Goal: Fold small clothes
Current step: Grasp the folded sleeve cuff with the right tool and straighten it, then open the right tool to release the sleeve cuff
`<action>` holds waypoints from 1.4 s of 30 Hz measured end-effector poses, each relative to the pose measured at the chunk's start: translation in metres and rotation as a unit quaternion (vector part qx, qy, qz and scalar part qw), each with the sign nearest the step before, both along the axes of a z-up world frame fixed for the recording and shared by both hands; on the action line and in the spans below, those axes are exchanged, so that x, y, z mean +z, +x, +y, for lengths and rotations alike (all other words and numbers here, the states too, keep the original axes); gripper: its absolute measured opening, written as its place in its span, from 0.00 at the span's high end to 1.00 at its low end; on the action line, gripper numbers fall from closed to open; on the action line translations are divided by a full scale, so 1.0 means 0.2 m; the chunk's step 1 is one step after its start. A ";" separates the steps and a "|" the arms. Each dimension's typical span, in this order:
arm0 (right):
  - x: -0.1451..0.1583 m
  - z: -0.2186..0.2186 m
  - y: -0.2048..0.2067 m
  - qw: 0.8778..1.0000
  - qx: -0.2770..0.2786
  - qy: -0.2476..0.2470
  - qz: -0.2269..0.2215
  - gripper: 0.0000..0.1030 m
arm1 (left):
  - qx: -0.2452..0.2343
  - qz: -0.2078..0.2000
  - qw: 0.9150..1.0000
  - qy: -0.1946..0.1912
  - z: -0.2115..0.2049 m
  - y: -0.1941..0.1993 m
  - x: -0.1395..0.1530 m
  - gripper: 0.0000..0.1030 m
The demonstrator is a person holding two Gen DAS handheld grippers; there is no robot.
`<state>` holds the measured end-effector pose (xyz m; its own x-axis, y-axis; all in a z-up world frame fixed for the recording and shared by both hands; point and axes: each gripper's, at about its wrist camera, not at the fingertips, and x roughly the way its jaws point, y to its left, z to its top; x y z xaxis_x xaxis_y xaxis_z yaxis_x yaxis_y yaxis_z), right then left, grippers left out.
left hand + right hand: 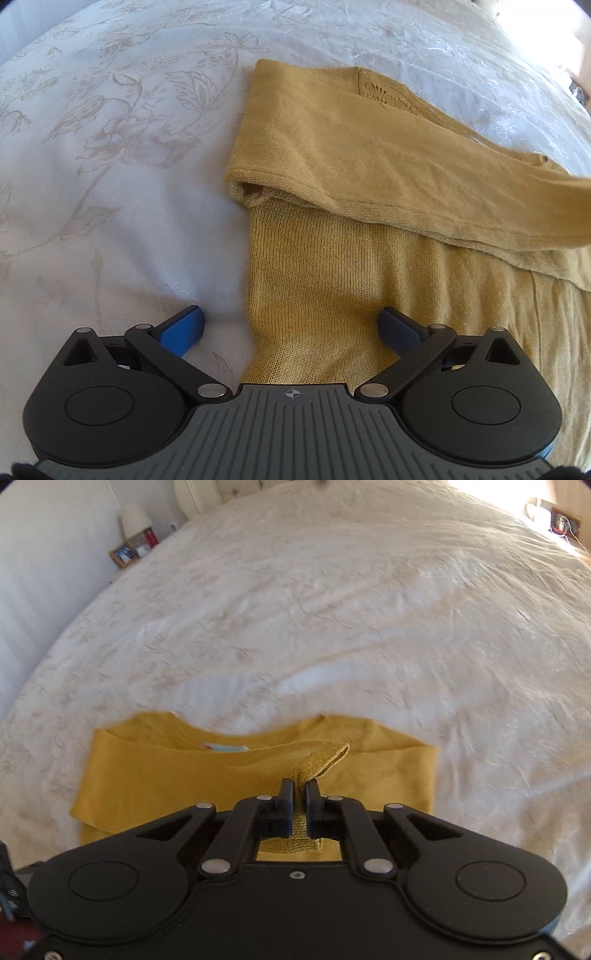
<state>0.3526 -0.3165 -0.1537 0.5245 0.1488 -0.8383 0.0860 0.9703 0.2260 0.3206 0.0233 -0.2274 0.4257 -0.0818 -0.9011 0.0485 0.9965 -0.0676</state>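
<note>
A mustard-yellow knit sweater (332,266) lies on the white bedspread (110,184), with one sleeve (369,166) laid across its body. My left gripper (291,325) is open, its blue fingers straddling the sweater's left edge low over the bed. In the right wrist view the sweater (166,775) lies flat with its neckline towards the far side. My right gripper (299,794) is shut on a sleeve cuff (321,760) and holds it above the sweater's body.
The white floral bedspread (332,627) spreads wide around the sweater. A bedside table with a lamp (135,517) and picture frames stands at the far left. Another bedside table (554,517) sits at the far right in bright light.
</note>
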 end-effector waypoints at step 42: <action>-0.17 -0.02 0.08 1.000 -0.019 -0.020 -0.011 0.47 | -0.052 -0.028 0.997 0.041 -0.13 0.48 0.03 0.01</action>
